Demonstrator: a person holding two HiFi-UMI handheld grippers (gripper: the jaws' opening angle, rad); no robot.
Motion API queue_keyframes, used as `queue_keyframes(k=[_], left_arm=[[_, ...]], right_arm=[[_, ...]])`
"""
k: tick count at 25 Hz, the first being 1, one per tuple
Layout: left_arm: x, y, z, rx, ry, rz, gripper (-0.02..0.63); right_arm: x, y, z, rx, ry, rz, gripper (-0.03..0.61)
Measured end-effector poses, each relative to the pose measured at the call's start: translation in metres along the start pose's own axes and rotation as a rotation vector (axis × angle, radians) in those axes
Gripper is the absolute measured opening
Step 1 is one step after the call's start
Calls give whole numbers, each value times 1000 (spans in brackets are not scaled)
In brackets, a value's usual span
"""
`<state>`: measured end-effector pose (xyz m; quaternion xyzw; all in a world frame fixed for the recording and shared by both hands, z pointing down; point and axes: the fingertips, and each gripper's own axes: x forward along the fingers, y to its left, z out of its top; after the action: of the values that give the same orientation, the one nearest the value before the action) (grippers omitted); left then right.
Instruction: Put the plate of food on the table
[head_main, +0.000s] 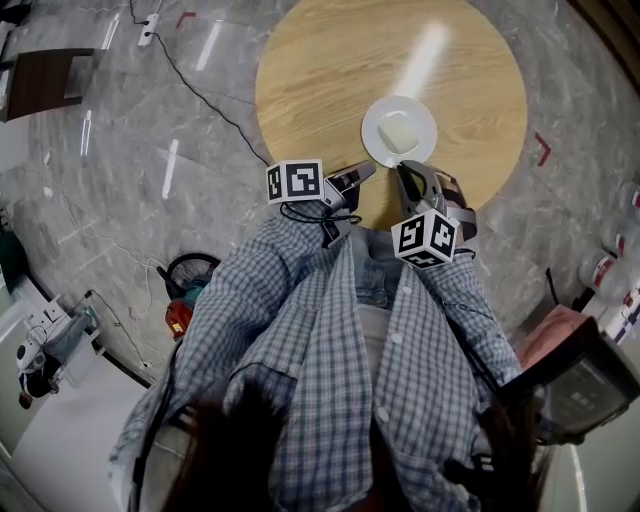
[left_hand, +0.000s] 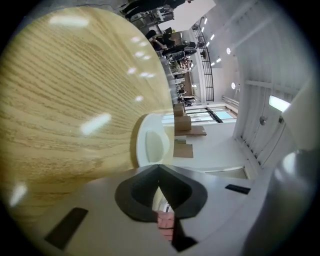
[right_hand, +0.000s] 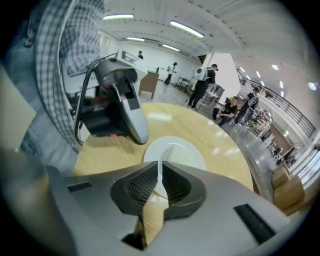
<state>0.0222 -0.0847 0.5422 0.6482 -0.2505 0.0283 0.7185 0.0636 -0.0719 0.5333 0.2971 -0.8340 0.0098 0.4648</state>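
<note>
A black cable (head_main: 200, 85) runs across the grey marbled floor (head_main: 120, 150) at the far left. Next comes the left gripper (head_main: 366, 171), held over the near edge of the round wooden desk (head_main: 330, 70). In the left gripper view its fingers (left_hand: 145, 192) are clenched tip to tip with nothing between them, and they point across the desk towards the plate (left_hand: 141, 145).

The white plate (head_main: 383, 115) lies flat on the desk, close to the edge nearest the person, and carries a pale block of food (head_main: 400, 135). It sits just beyond both grippers, slightly right of the desk's middle.

The right gripper (head_main: 405, 170) has its tip just beside the plate's near rim. In the right gripper view its fingers (right_hand: 142, 185) are pressed almost together, leaving only a thin slit and gripping nothing; the plate (right_hand: 187, 150) shows on the wood past them.

The person's checked shirt (head_main: 330, 340) fills the lower part of the head view.
</note>
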Motion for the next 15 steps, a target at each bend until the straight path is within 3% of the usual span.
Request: queue_keyframes(k=[9,15], left_arm=[[-6,-52,9,314,-9,-28,8],[-7,-99,7,599,21,-33,8]], right_arm=[[-50,-52,31,534,-252,-16,31],[-73,-76,32,633,-298,-55,31]])
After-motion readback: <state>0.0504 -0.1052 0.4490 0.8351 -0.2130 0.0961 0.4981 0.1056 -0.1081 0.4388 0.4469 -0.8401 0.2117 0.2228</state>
